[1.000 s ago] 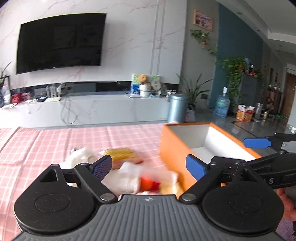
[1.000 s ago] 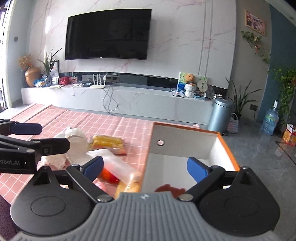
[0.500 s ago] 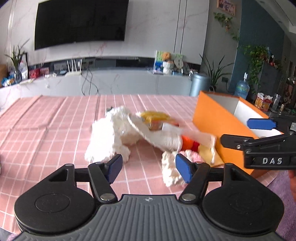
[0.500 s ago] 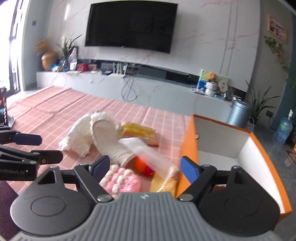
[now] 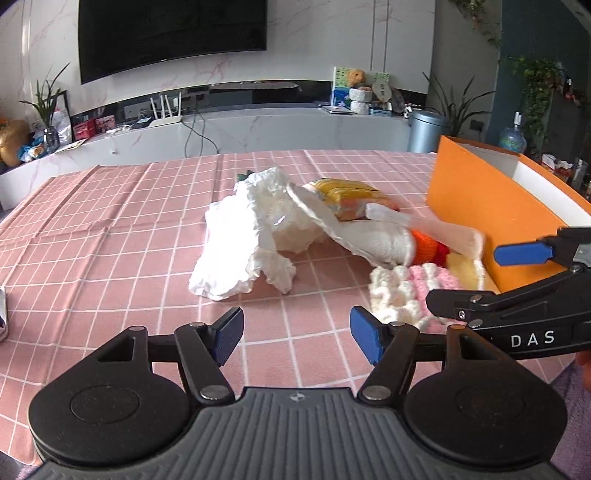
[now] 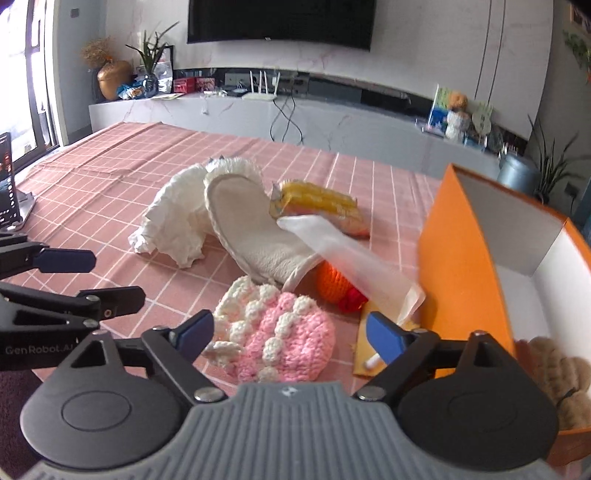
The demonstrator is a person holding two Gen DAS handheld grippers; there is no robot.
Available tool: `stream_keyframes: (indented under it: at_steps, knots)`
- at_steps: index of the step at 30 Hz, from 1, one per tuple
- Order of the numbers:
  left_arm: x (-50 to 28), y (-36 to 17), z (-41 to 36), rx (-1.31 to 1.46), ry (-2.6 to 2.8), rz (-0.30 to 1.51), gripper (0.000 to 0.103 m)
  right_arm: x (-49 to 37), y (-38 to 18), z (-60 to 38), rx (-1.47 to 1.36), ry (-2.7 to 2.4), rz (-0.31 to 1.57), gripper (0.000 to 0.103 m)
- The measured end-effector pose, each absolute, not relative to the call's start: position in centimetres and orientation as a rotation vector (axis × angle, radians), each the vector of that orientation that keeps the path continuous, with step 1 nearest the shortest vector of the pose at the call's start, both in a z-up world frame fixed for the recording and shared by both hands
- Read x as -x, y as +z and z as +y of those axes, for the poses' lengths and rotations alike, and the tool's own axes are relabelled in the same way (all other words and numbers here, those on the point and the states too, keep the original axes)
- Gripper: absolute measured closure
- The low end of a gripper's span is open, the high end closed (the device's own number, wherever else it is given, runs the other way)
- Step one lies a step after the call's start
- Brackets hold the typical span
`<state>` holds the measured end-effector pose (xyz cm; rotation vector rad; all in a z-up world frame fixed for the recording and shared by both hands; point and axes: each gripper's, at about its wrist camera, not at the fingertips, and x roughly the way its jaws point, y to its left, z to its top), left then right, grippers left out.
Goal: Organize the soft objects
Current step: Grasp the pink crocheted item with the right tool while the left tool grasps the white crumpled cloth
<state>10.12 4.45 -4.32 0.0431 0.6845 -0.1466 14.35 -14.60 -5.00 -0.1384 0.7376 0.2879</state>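
A pile of soft things lies on the pink checked tablecloth (image 5: 110, 258): a crumpled white cloth (image 5: 236, 243) (image 6: 173, 218), a white slipper (image 6: 247, 225), a yellow packet (image 6: 317, 203), an orange knitted toy (image 6: 332, 284), a clear wrapper (image 6: 351, 254) and a pink-and-white crocheted piece (image 6: 280, 332) (image 5: 410, 291). An orange box (image 6: 461, 266) (image 5: 480, 199) stands to the right with a brown plush (image 6: 554, 373) inside. My left gripper (image 5: 295, 336) is open above the cloth, short of the pile. My right gripper (image 6: 291, 332) is open over the crocheted piece.
A phone on a stand (image 6: 7, 184) sits at the table's left edge. Beyond the table are a low white TV counter (image 5: 258, 125), a wall TV (image 5: 166, 33), a grey bin (image 5: 428, 129) and plants.
Both grippers have pulled back and turned left from the orange box toward the pile. The brown plush now shows in the box. Both stay open.
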Motion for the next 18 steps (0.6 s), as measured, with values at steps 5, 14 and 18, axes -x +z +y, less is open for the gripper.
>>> stream_keyframes:
  at_steps: [5,14,18]
  knots:
    - [-11.3,-4.0,5.3,-0.019,-0.121,0.677,0.017,-16.6,-6.6,-14.2,0.079,0.278,0.805,0.006]
    - [-13.0,-4.8,5.6,-0.018,-0.094,0.708,0.017,-19.1,-8.6,-14.0,-0.029,0.286,0.912,0.004]
    - [-13.6,-5.0,5.4,-0.021,-0.105,0.717,0.015,-19.2,-9.5,-13.8,-0.018,0.306,0.937,0.017]
